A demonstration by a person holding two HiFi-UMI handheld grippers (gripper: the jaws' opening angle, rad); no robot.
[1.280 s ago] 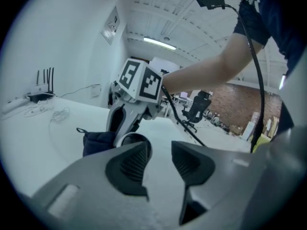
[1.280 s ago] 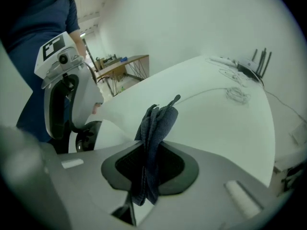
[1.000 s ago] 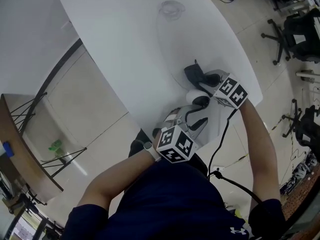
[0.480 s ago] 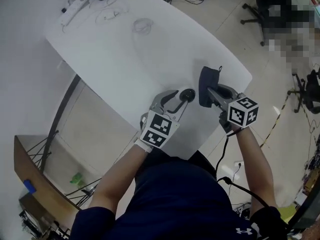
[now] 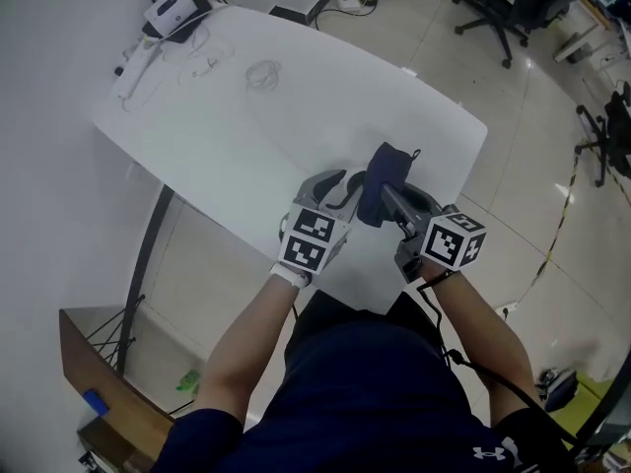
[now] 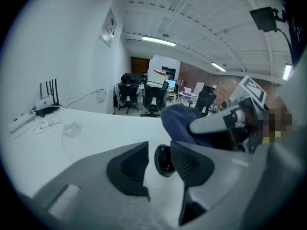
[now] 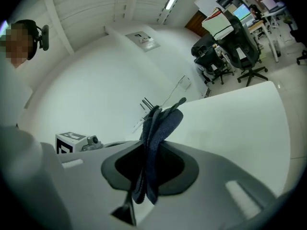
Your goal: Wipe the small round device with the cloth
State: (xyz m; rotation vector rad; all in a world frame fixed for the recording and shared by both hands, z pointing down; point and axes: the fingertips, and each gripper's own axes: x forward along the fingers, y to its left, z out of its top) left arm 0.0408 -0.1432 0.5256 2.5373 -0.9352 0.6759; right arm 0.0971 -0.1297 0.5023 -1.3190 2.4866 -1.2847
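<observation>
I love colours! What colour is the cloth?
Dark blue. The cloth shows best in the right gripper view.

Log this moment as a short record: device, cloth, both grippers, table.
device: small, round, dark
cloth: dark blue, bunched, sticking up
left gripper: shut on device; jaws have just closed a little further
right gripper: shut on cloth, holding it close beside device; contact unclear
table: white; router and cable at far end
</observation>
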